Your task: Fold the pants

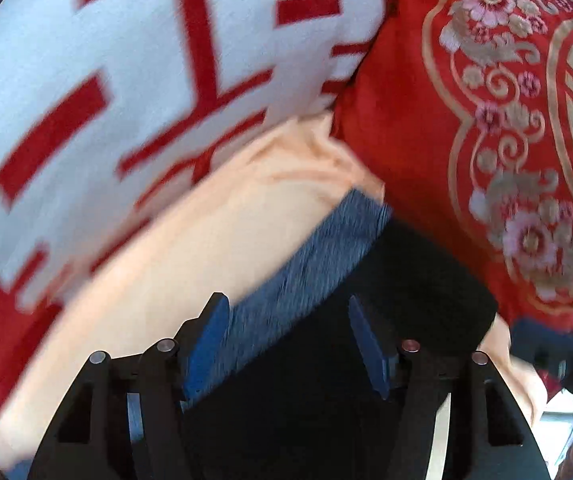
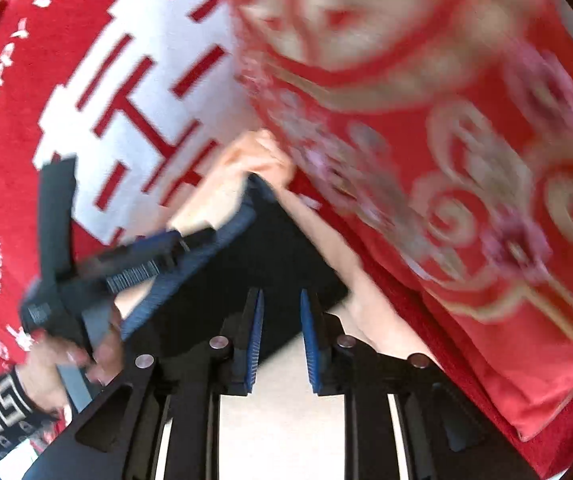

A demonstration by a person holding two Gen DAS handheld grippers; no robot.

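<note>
The folded black pants [image 1: 414, 280], with a blue-grey ribbed waistband [image 1: 326, 248], lie on a peach cloth [image 1: 214, 248]. My left gripper [image 1: 285, 304] hovers over the waistband with its blue pads wide apart and nothing pressed between them. In the right wrist view the pants [image 2: 254, 264] lie just ahead of my right gripper [image 2: 282, 298]. Its jaws stand narrowly apart, and black fabric and peach cloth show through the gap untouched. The left gripper's body [image 2: 86, 276] sits over the waistband, held by a hand [image 2: 58, 364] in a patterned sleeve.
A red and white blanket [image 1: 106, 92] covers the surface to the left. A red embroidered pillow [image 1: 486, 140] crowds the pants' right side and fills the upper right of the right wrist view [image 2: 446, 140]. Both views are motion-blurred.
</note>
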